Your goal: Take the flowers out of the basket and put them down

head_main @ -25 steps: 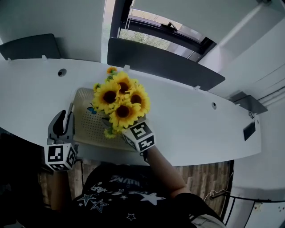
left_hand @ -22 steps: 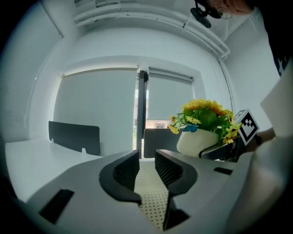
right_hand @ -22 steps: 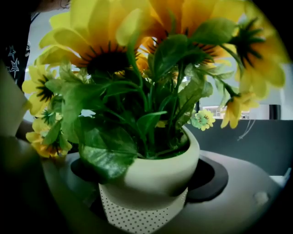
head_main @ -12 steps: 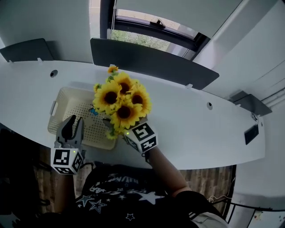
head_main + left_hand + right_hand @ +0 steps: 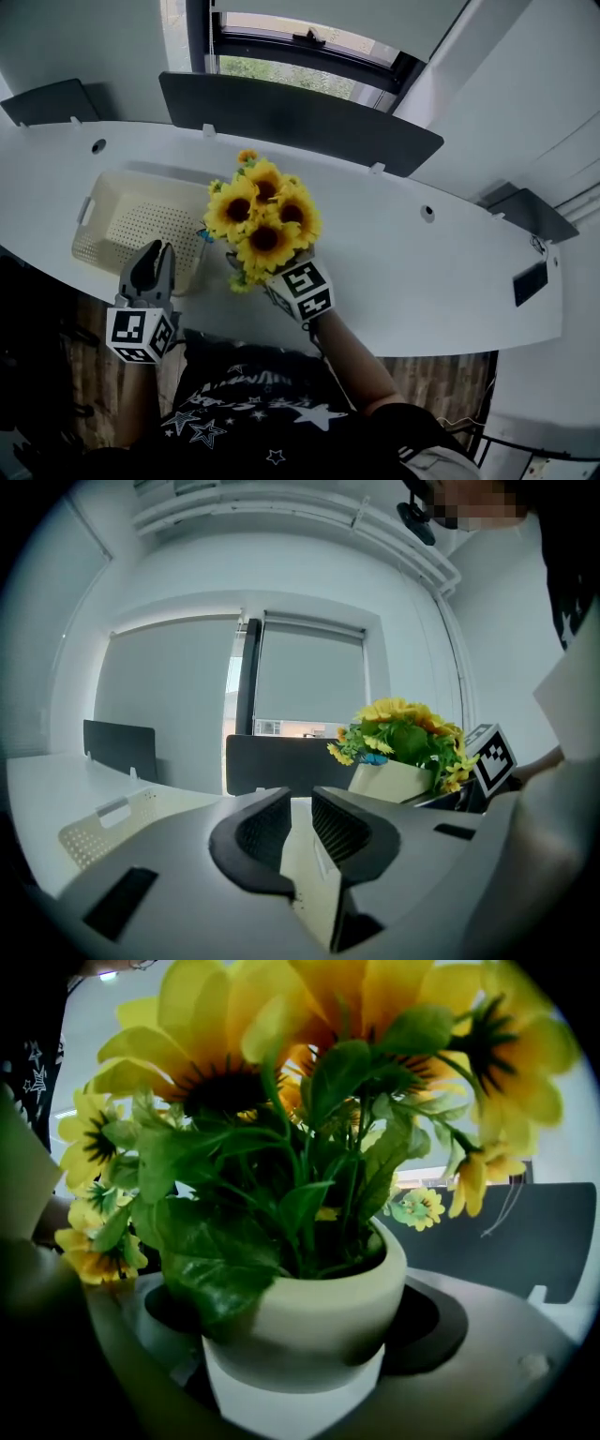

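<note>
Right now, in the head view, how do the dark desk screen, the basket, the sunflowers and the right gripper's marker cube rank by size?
1. dark desk screen.
2. basket and sunflowers: alike, and the held-up flowers sit nearer the camera, so unranked.
3. right gripper's marker cube.

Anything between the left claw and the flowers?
Head view: only the basket's right end and a strip of bare table before the flowers. Left claw, jaws just closing partway, holds nothing.

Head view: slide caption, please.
Right gripper holds the sunflower pot beside the basket; empty left gripper has just been closing its jaws.
</note>
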A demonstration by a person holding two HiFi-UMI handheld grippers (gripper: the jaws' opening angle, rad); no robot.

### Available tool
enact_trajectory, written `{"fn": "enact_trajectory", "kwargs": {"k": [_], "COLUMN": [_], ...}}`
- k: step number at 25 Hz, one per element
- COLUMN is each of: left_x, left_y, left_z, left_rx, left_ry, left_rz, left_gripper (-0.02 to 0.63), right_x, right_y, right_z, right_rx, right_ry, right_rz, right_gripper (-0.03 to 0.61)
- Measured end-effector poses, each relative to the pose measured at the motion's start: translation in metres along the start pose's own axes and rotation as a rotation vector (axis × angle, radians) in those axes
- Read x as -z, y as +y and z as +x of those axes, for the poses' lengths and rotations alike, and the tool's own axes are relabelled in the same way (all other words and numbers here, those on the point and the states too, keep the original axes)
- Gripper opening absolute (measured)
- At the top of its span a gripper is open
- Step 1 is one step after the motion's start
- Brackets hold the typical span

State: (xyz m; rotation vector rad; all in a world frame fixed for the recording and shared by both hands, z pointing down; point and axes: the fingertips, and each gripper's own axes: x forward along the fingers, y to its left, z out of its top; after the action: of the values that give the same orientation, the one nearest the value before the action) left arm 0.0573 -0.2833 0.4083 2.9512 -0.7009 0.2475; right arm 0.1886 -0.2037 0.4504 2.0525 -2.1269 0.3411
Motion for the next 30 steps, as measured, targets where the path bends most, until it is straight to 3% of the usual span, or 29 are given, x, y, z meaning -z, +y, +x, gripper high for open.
{"fn": "enact_trajectory", "kwargs": {"k": [6, 15, 24, 30], "left_x": [0.007, 0.034, 0.069, 0.088], "left_y": [-0.046, -0.098, -0.122, -0.127], "left_z": [-0.010, -0.017, -0.026, -0.026], "left_rx": [-0.048, -0.029, -0.028, -0.041], "left_ry": [-0.013, 0.025, 0.103, 0.143], "left_rz": [0.000, -0.024, -0.039, -0.056], "left_gripper": [0.055, 0.055, 0.055, 0.055], "right_x": [0.040, 0.096, 0.161, 0.176], "right_y": [-0.019, -0.029, -0.032, -0.030], "right_z": [-0.045, -0.054, -0.056, -0.056], "right_rx": [-0.030, -0.053, -0.049, -0.062], "right_ry": [0.050, 0.111, 0.222, 0.273], "right_rz": [-0.012, 0.035, 0.061, 0.068], "right_gripper": [0.525, 0.525, 0.525, 0.525]}}
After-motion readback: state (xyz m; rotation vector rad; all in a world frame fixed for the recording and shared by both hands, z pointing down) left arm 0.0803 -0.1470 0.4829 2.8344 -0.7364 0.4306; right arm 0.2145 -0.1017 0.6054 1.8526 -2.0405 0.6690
